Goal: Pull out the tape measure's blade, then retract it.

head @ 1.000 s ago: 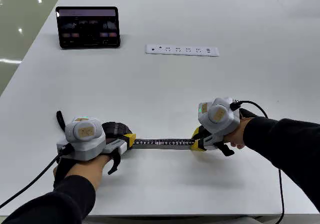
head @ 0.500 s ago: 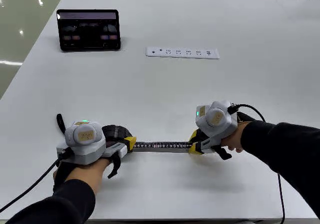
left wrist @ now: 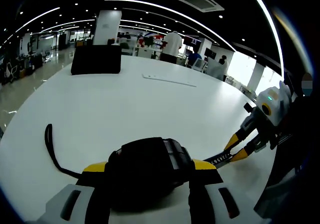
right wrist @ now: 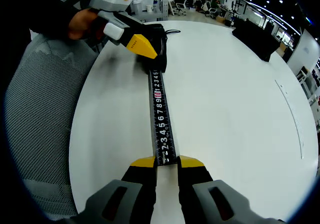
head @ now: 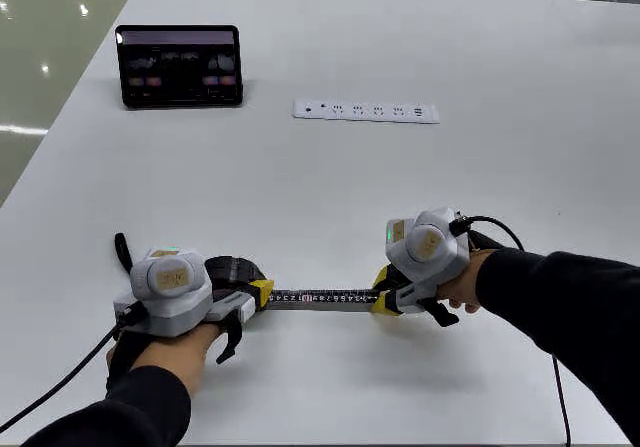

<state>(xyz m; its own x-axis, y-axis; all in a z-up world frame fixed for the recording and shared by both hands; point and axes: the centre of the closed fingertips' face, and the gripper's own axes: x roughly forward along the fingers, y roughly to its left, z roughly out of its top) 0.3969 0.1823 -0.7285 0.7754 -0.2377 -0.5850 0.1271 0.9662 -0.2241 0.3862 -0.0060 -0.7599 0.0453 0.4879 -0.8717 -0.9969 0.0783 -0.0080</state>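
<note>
Near the table's (head: 420, 197) front edge, L gripper (head: 255, 292) clamps the tape case (head: 232, 267), jaws closed on it. R gripper (head: 383, 302) pinches the blade (head: 320, 296) tip. Blade lies flat betw. them, partly drawn out. Tablet (head: 180, 64) stands twd far-left corner, power strip (head: 366, 112) beside it.

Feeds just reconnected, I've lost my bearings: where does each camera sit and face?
Head view: on the headset, looking forward and down at the table; both sleeves, the left gripper and the right gripper show.
Left gripper view: on the left gripper, looking past its jaws and the tape measure they clamp toward the right gripper.
Right gripper view: on the right gripper, looking back past its jaws along the blade they pinch.
Shared: all three show the blade.
</note>
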